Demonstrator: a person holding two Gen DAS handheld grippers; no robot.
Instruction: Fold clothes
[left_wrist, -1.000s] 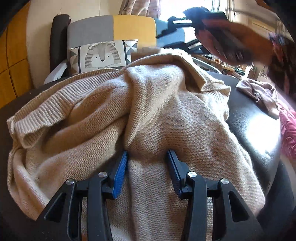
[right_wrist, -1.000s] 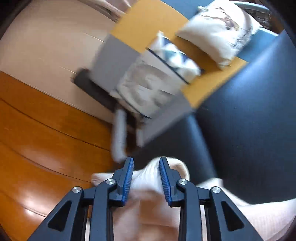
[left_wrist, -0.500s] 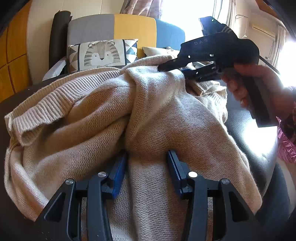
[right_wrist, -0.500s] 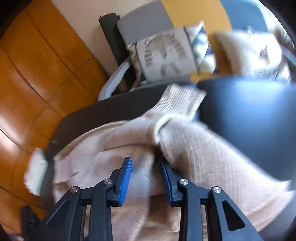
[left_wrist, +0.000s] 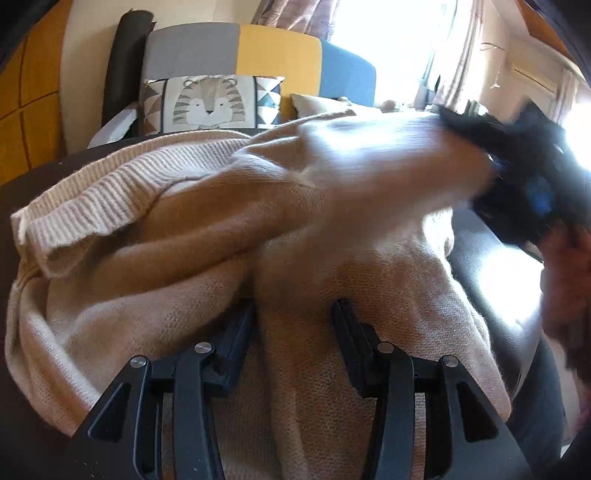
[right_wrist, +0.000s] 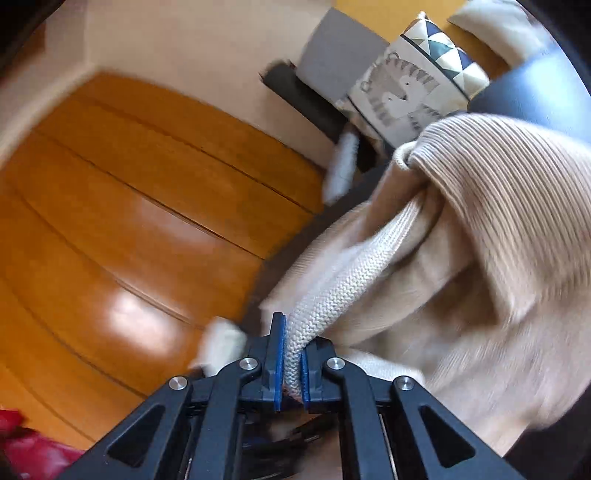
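Two grippers on one beige sweater (left_wrist: 207, 280) heaped on the dark seat: right gripper (right_wrist: 291, 363) just pinched its fingers onto a knit edge, left gripper (left_wrist: 293, 325) half open, pressing a fold. Yank too hard and the pile probably unravels.

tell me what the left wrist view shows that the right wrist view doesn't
Left wrist only: the left gripper with jaws apart, pressed into the beige knitted sweater, and a bright curtained window.
Right wrist only: the right gripper, whose jaws have just been closing, pinching a sweater edge; orange wooden panels.
Both: the sweater and the tiger-print cushion.
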